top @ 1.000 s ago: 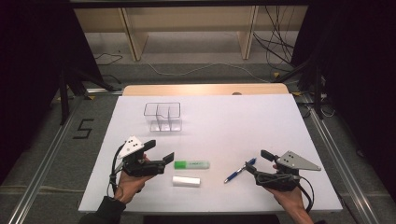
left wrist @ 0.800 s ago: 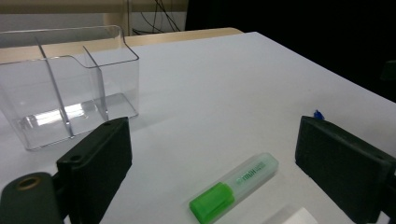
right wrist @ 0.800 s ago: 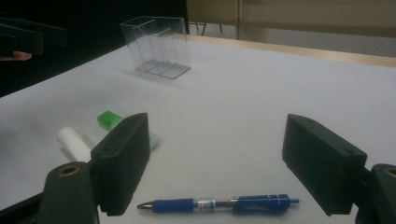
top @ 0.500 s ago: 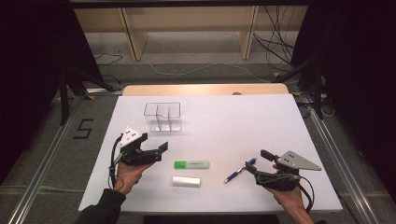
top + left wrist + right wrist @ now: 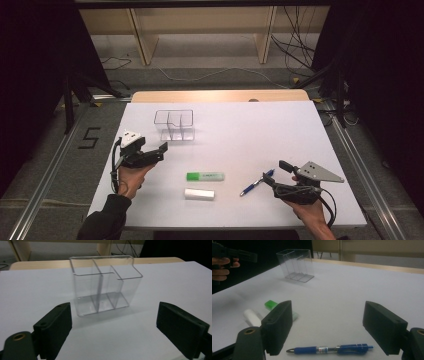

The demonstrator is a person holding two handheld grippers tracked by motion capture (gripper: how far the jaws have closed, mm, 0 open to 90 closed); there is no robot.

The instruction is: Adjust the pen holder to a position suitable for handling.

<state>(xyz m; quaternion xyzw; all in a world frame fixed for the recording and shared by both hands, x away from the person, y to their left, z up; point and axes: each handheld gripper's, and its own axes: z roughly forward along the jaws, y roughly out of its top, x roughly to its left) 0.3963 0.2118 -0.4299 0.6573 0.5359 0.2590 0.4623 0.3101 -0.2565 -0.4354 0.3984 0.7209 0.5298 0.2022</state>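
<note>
Left claw (image 5: 161, 151) sits at the left side of the white surface (image 5: 280, 135), held in the person's left hand (image 5: 131, 175). Jaws are spread wide, nothing between them. It points toward the far side, aimed at the clear organizer (image 5: 174, 125), near it but not touching. In the left gripper view the clear organizer (image 5: 105, 285) stands upright straight ahead of the jaws, empty, split by inner walls into compartments; exact count hard to call through the transparent walls.

Centre, nearer the person: green highlighter (image 5: 205, 176) lies flat, long axis roughly left-right. Just in front of it, apart, lies a white cylinder (image 5: 199, 194), same orientation. In the right gripper view the green highlighter (image 5: 270, 304) and white cylinder (image 5: 252, 317) are partly hidden behind that claw's left jaw.

Right of those: blue pen (image 5: 256, 183) lies flat on a diagonal, one end toward the right claw. In the right gripper view the blue pen (image 5: 332, 349) lies crosswise just ahead of the jaws, metal tip to the view's left, not touched by either jaw.

Right claw (image 5: 276, 172) is at the near right of the surface, held in the right hand (image 5: 309, 210), grey plate on top. Jaws fully apart, holding nothing.
</note>
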